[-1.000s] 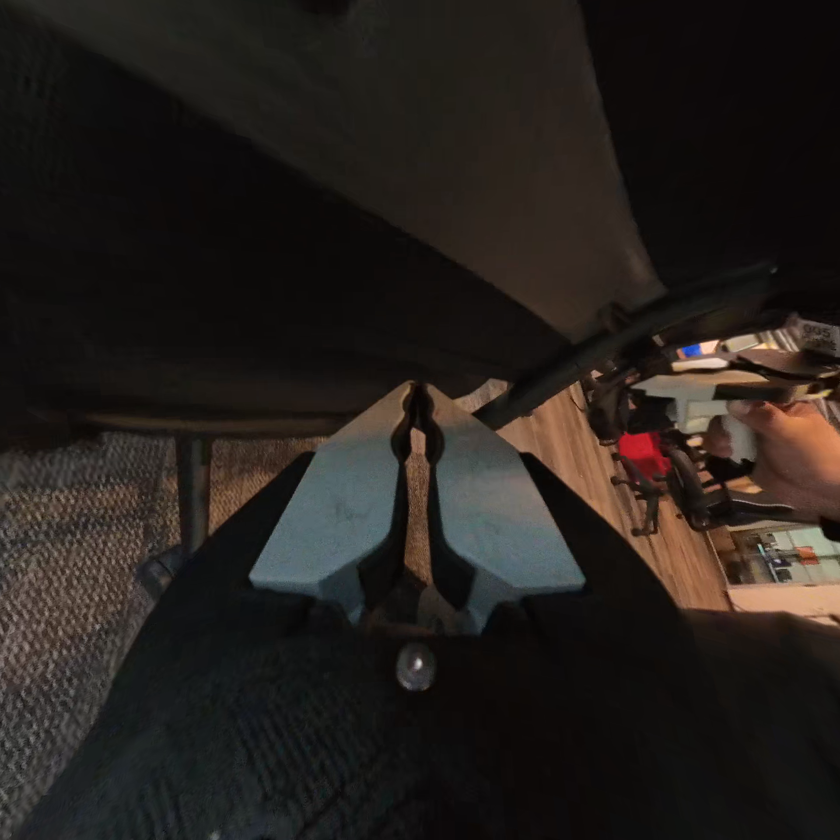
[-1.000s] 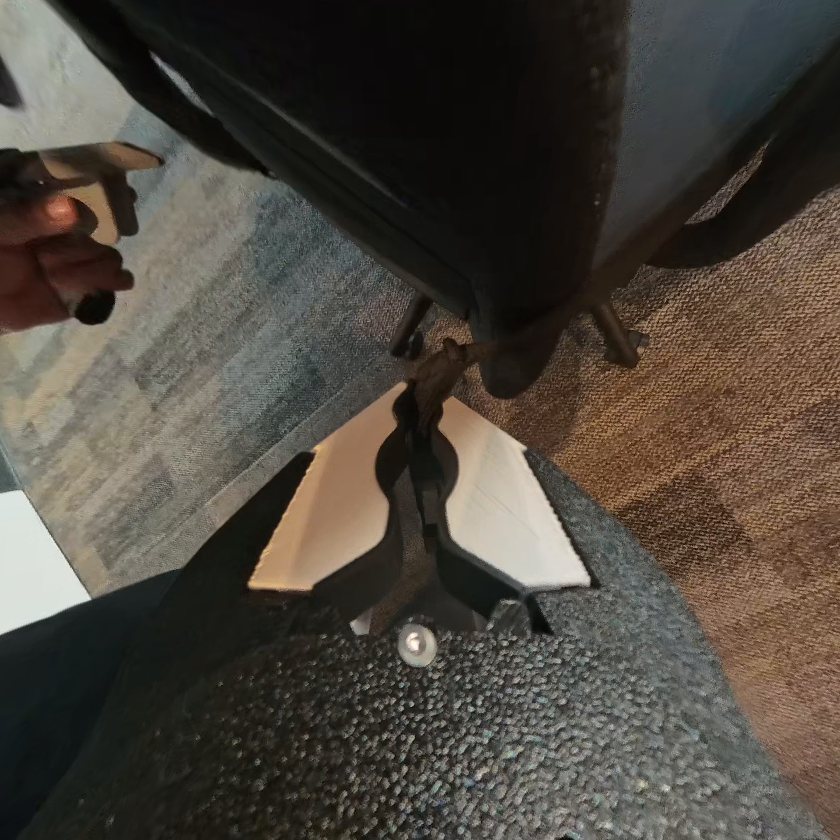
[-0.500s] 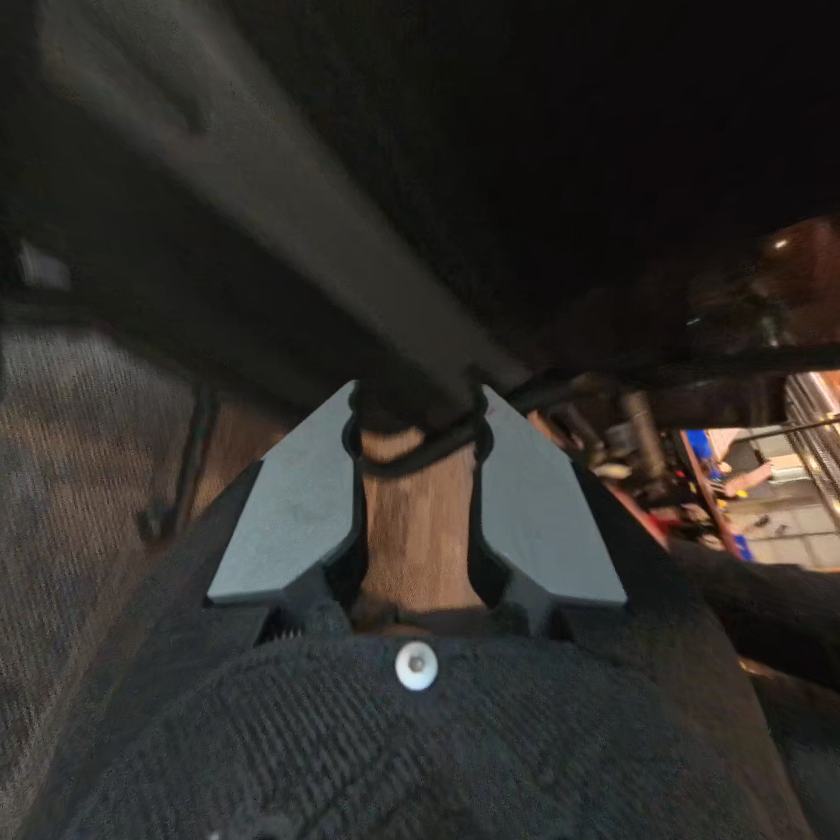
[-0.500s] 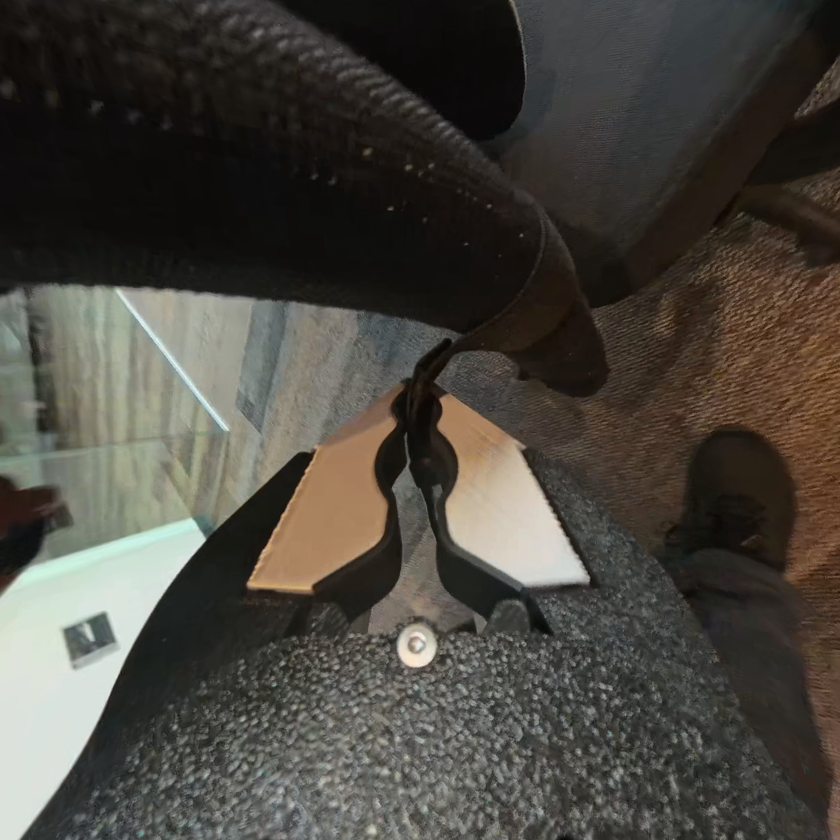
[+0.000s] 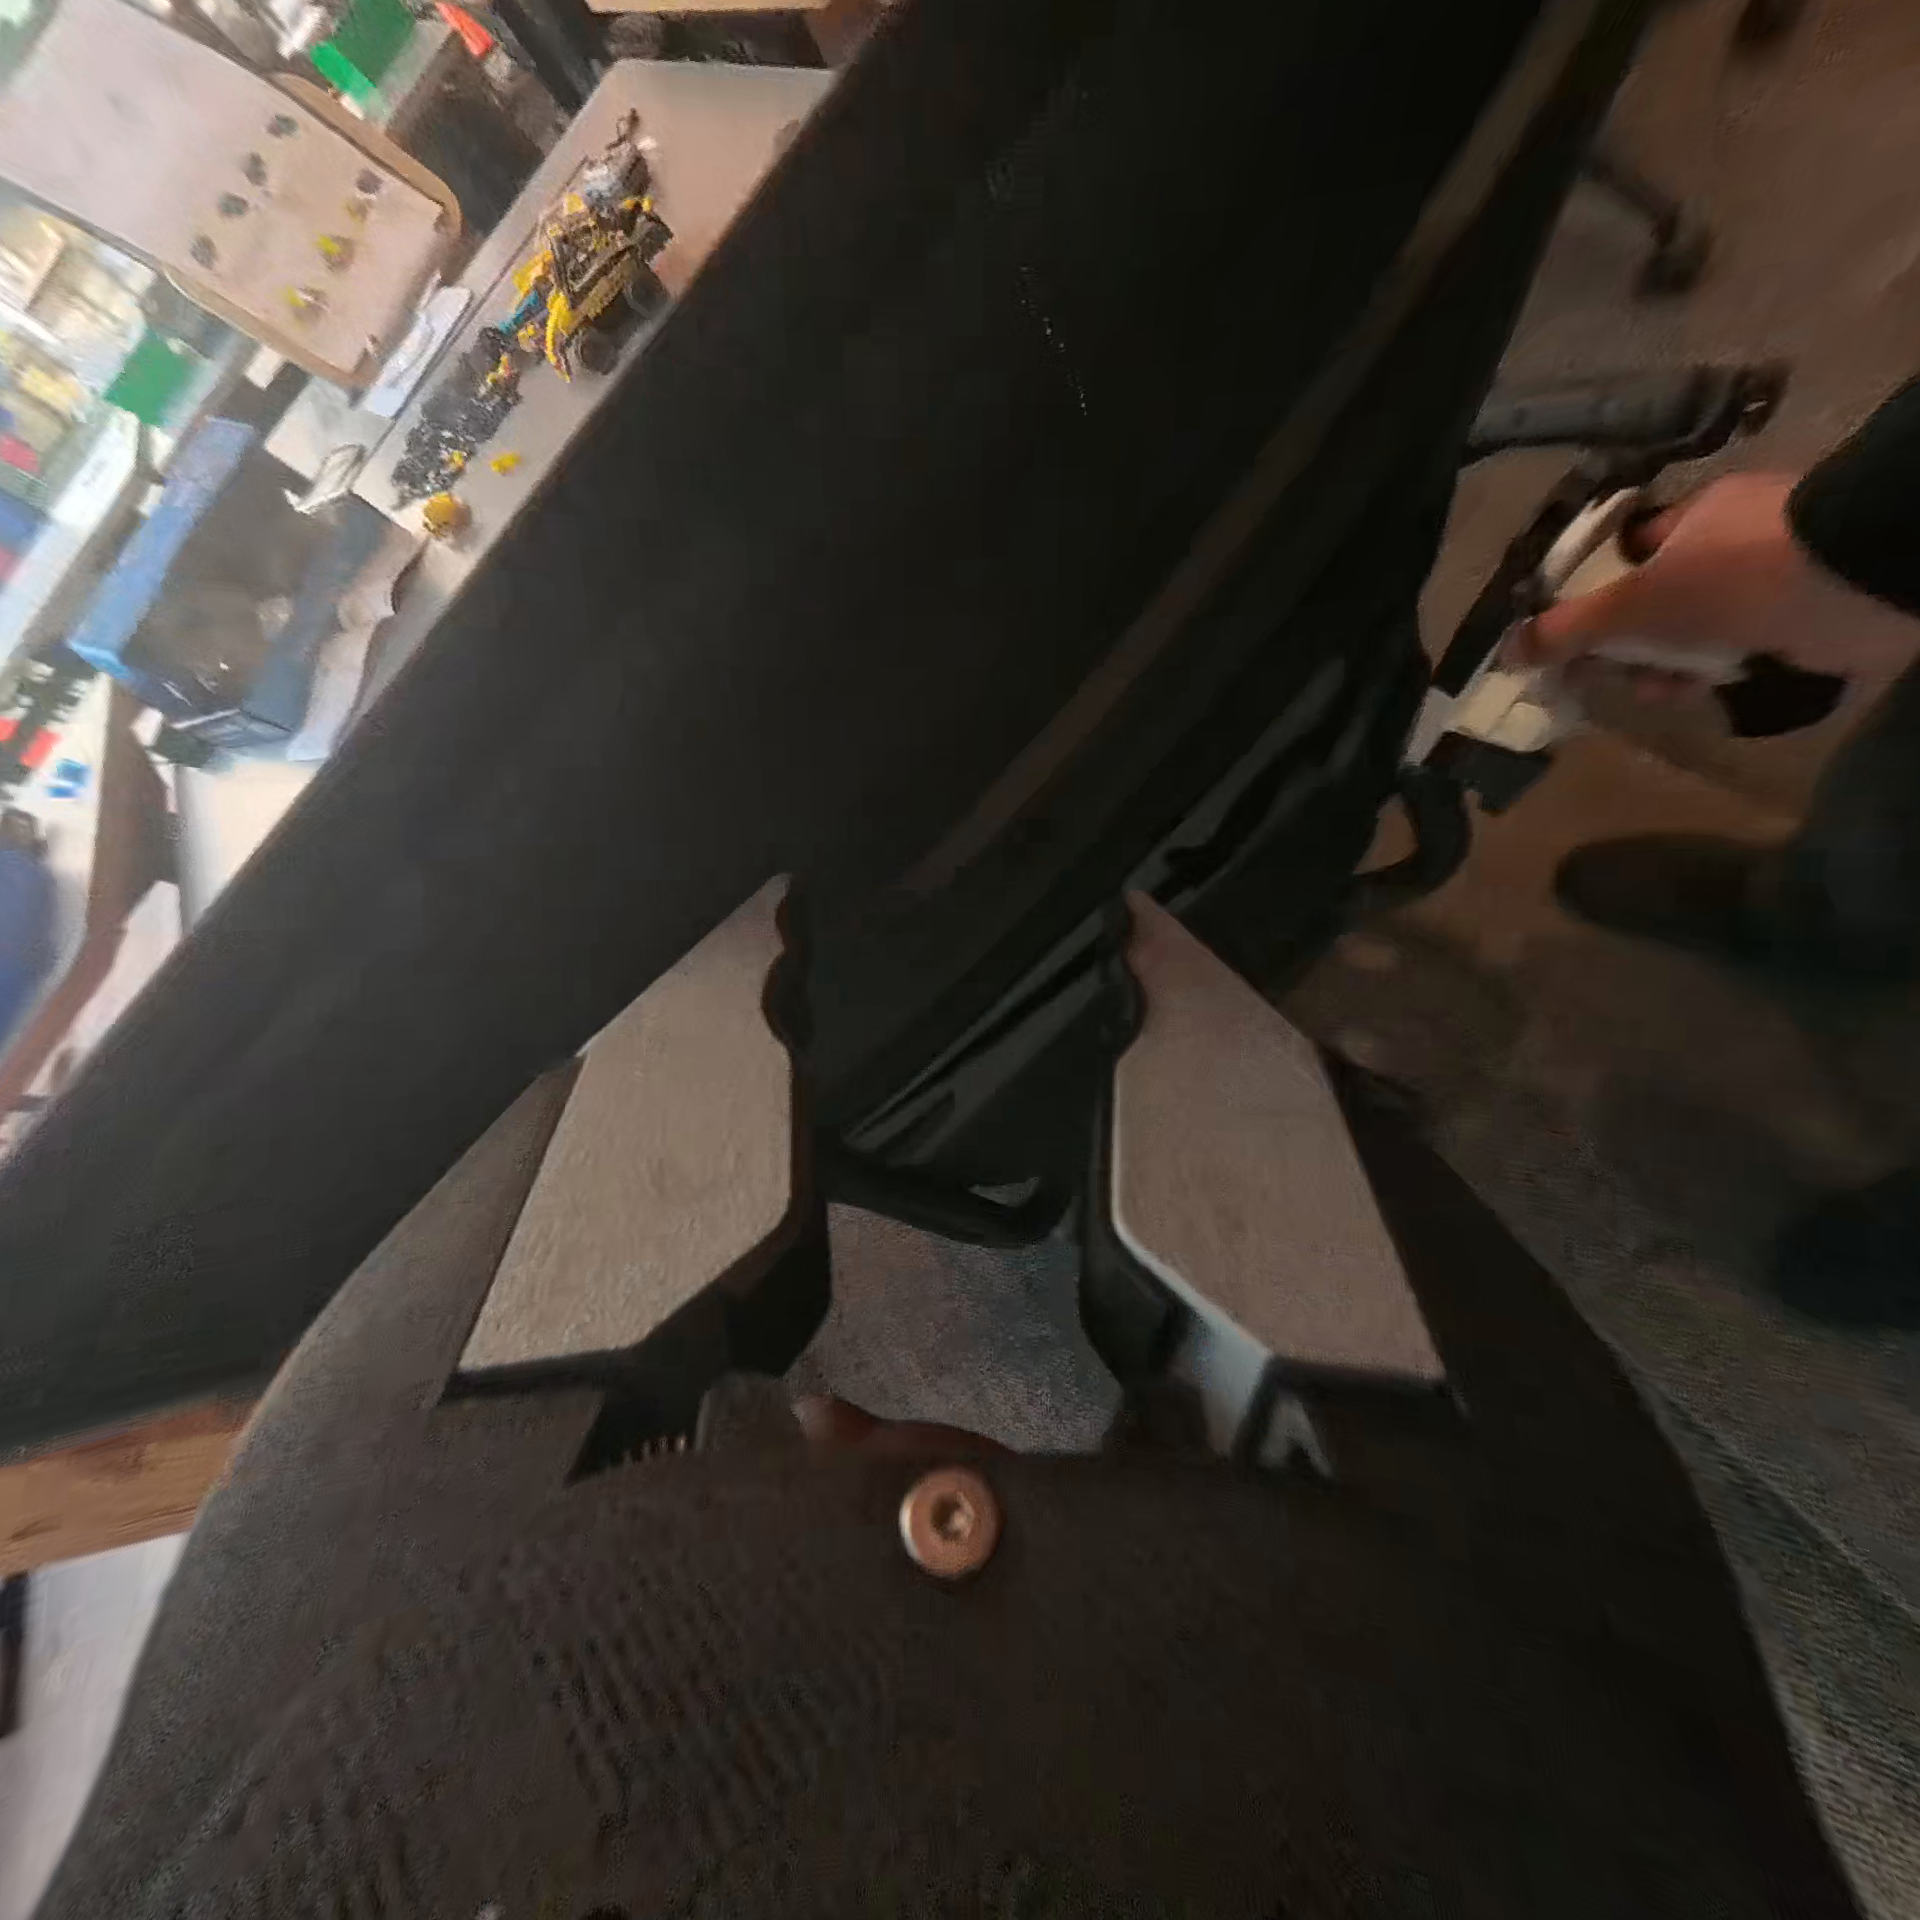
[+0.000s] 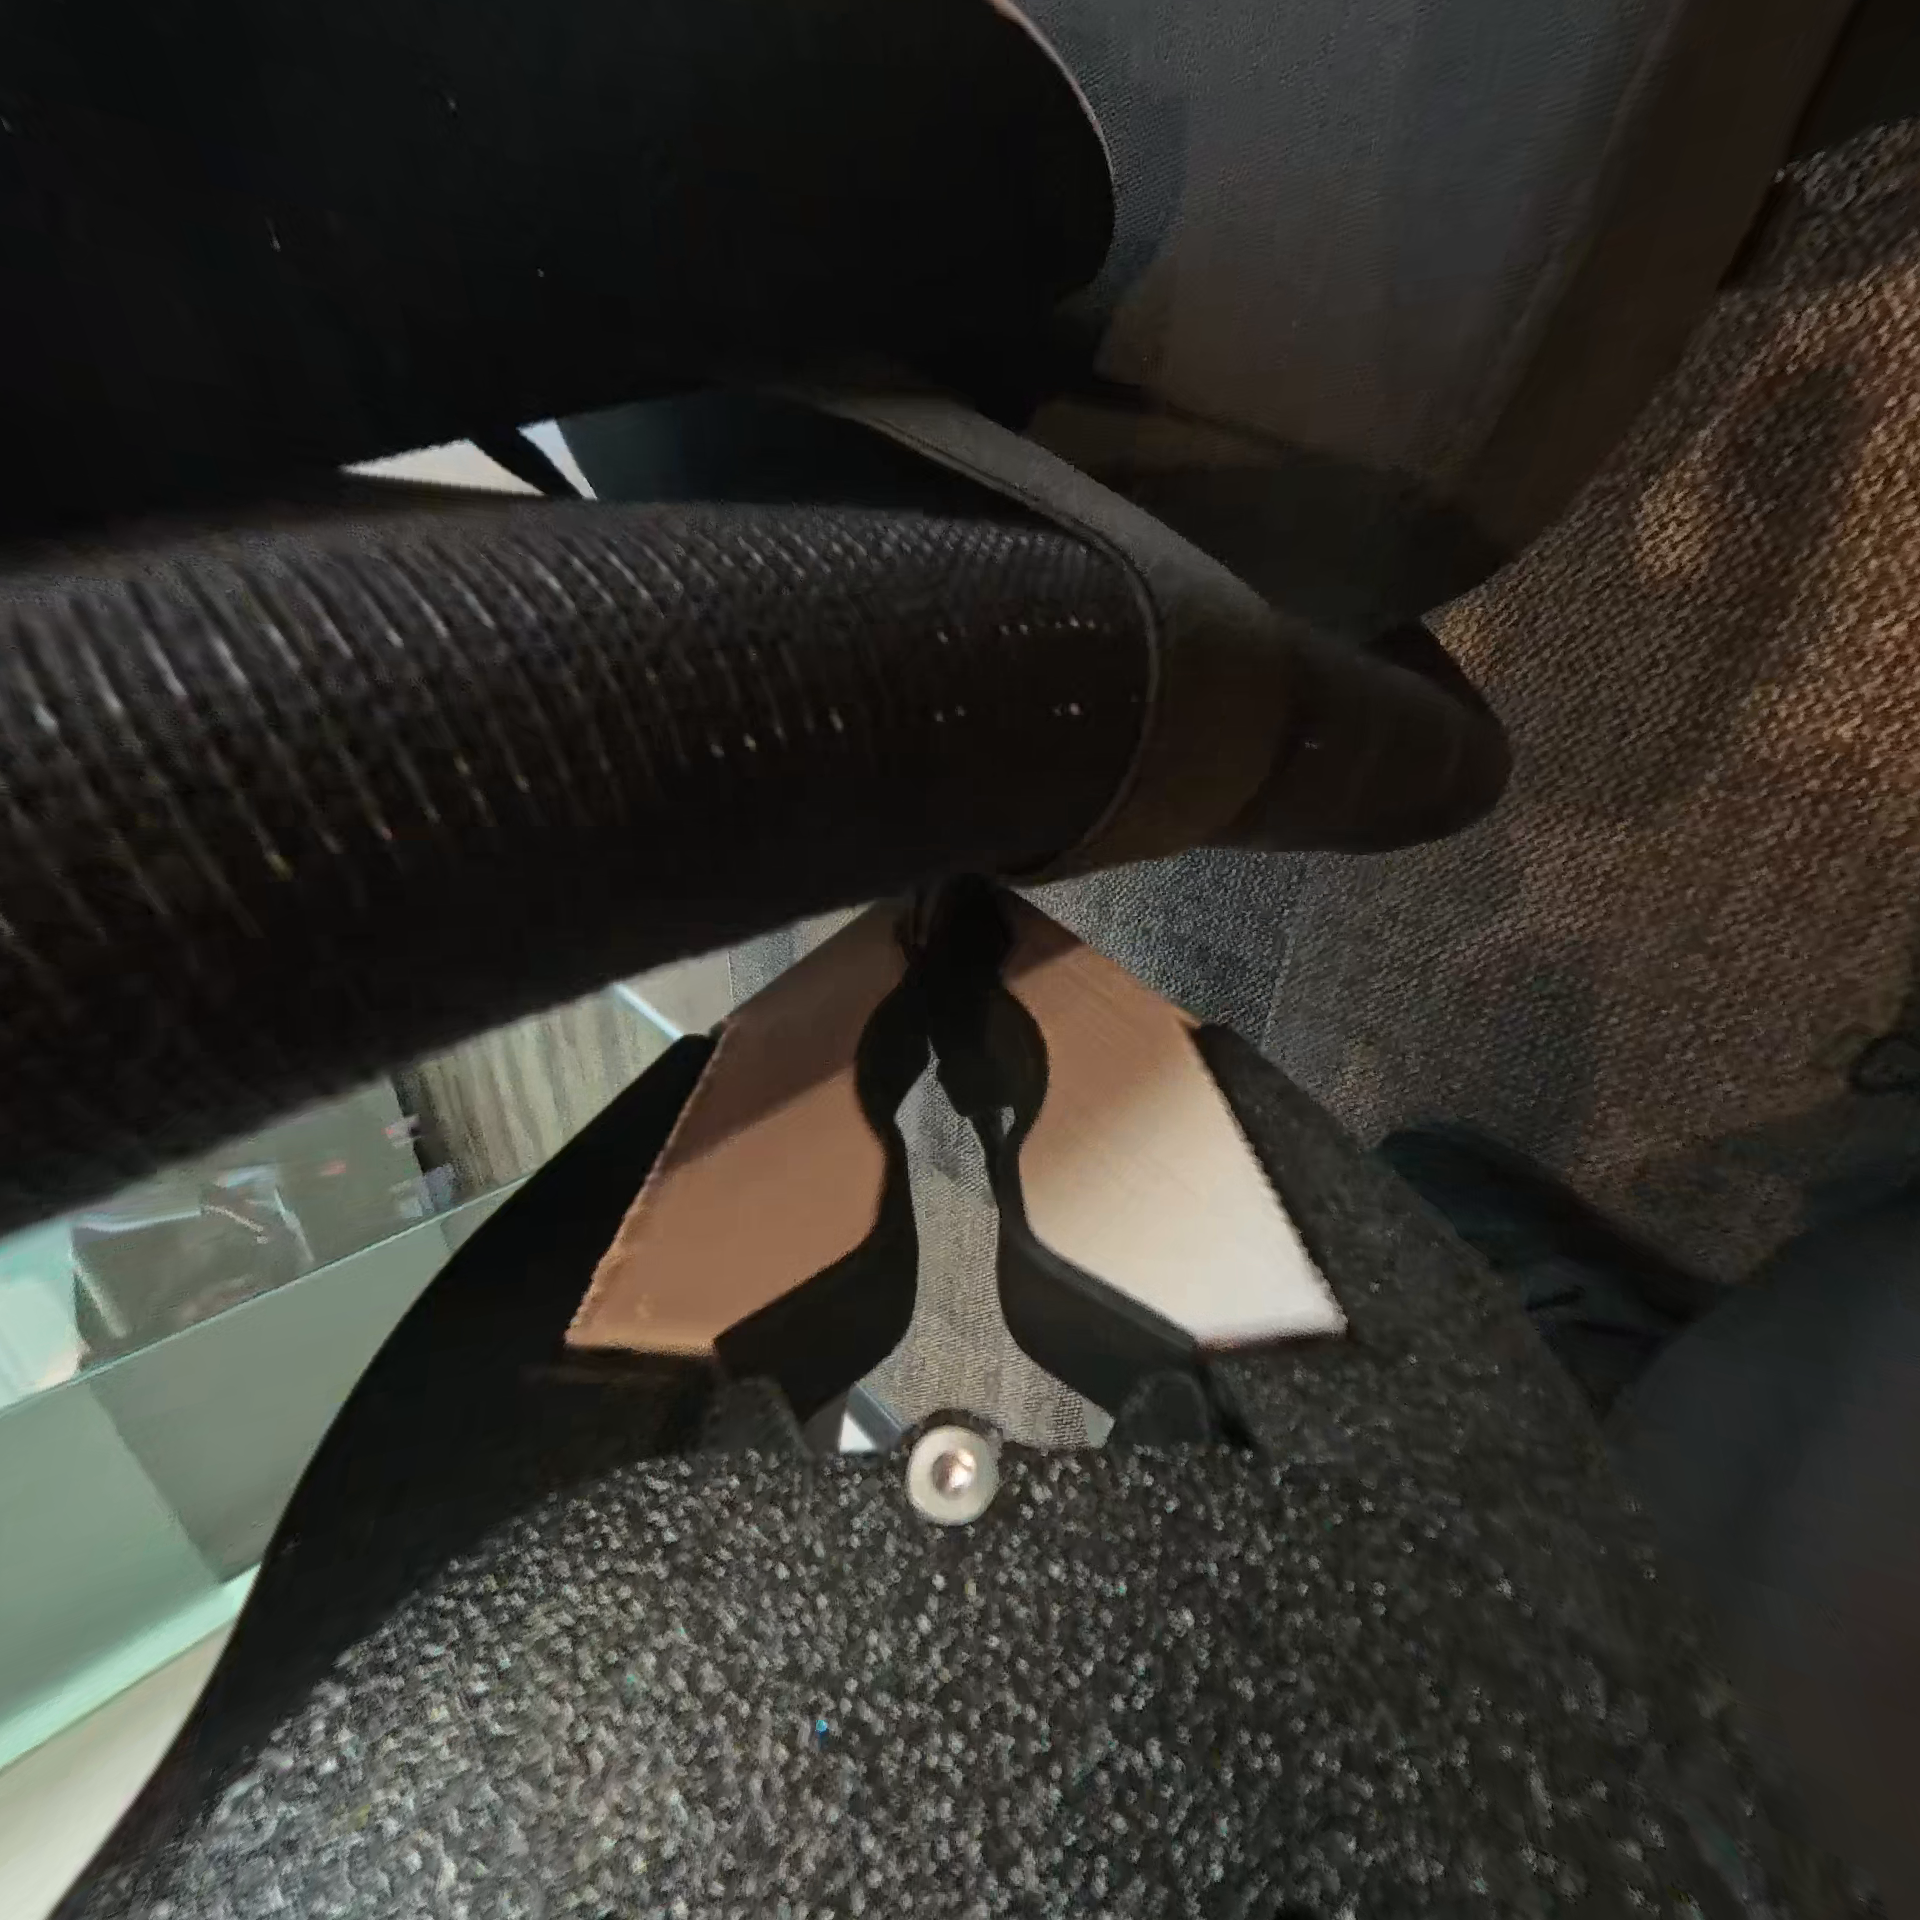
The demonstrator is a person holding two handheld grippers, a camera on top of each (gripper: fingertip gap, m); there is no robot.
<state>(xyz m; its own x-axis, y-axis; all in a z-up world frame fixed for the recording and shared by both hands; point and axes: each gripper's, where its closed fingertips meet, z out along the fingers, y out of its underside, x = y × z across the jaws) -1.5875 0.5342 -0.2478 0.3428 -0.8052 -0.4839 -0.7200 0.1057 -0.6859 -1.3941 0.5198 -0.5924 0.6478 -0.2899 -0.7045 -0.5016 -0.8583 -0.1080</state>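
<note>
The right claw (image 6: 951, 925) is pinched closed on a thin black strap (image 6: 961, 940) under a black mesh fabric roll (image 6: 540, 707) at 12 o'clock. The left claw (image 5: 956, 914) gapes wide around a black mesh panel (image 5: 831, 571); grey carpet (image 5: 1766, 1455) lies at 4 o'clock.

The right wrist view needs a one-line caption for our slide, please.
Right gripper shut on a black cord beneath a black mesh cover, above grey carpet.

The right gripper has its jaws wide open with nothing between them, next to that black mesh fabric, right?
Not quite. In the right wrist view the right gripper has its jaws shut, pinching a black strap at the edge of the black mesh fabric. It is indeed beside that fabric.
</note>
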